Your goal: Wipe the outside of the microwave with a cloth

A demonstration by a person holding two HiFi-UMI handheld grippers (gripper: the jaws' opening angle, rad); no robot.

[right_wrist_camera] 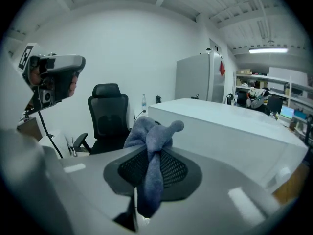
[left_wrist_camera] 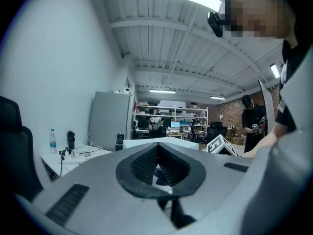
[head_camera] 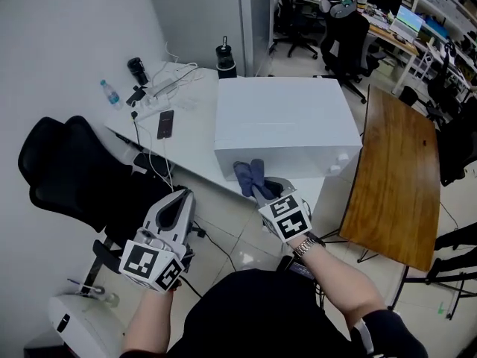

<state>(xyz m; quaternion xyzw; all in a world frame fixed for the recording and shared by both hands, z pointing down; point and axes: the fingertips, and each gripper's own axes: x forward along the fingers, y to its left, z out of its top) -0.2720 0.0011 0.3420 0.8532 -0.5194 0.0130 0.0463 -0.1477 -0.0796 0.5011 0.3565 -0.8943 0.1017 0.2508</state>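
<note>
Right gripper (right_wrist_camera: 152, 155) clamps cloth (right_wrist_camera: 149, 131); unclear in head view.

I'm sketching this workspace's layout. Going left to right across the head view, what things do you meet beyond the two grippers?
water bottle → black cup → phone → microwave → wooden table
</note>
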